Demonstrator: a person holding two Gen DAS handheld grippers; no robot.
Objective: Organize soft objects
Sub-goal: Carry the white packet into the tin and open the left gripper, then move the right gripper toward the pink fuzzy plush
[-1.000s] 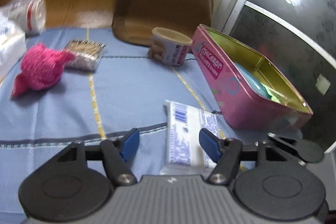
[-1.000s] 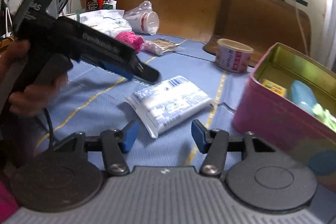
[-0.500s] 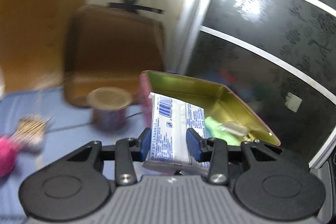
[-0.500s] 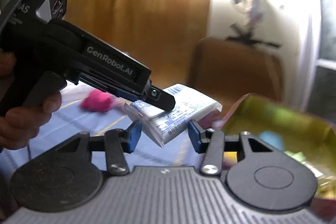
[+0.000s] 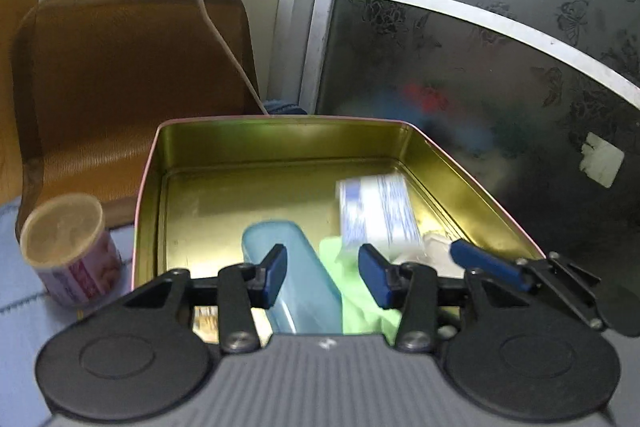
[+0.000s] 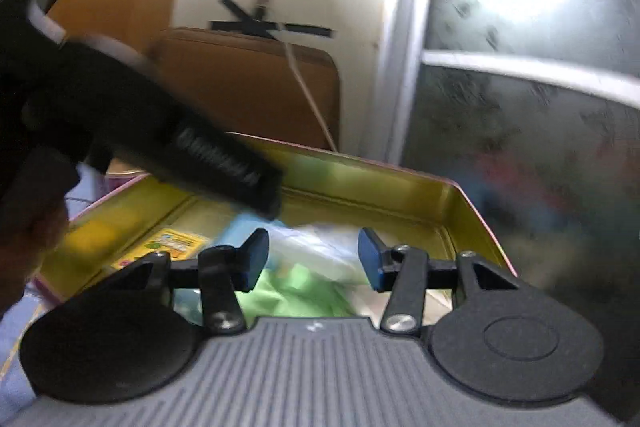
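The pink tin [image 5: 280, 121] with a gold inside lies open under both grippers. A white and blue tissue pack [image 5: 376, 215], blurred, sits loose in its right half, beyond the fingertips. My left gripper [image 5: 324, 277] hangs over the tin's near side, its jaws opening with nothing pinched between them. Below it lie a light blue case [image 5: 292, 267] and a green cloth [image 5: 360, 311]. My right gripper [image 6: 312, 259] is open and empty over the same tin [image 6: 360, 163]; one of its blue fingers [image 5: 484, 265] shows at the right of the left wrist view. A hand holds the left gripper's black body [image 6: 180, 147].
A paper-lidded cup [image 5: 68, 247] stands on the blue tablecloth [image 5: 24, 307] just left of the tin. A brown chair back [image 5: 120, 87] and a white cable [image 5: 224, 43] are behind it. A dark patterned glass door [image 5: 500, 67] closes off the right. A yellow card [image 6: 172, 243] lies in the tin.
The left gripper closed on the tissue pack on the table, carried it over the tin and let it go; the pack is now in the tin. The right gripper followed to the tin.
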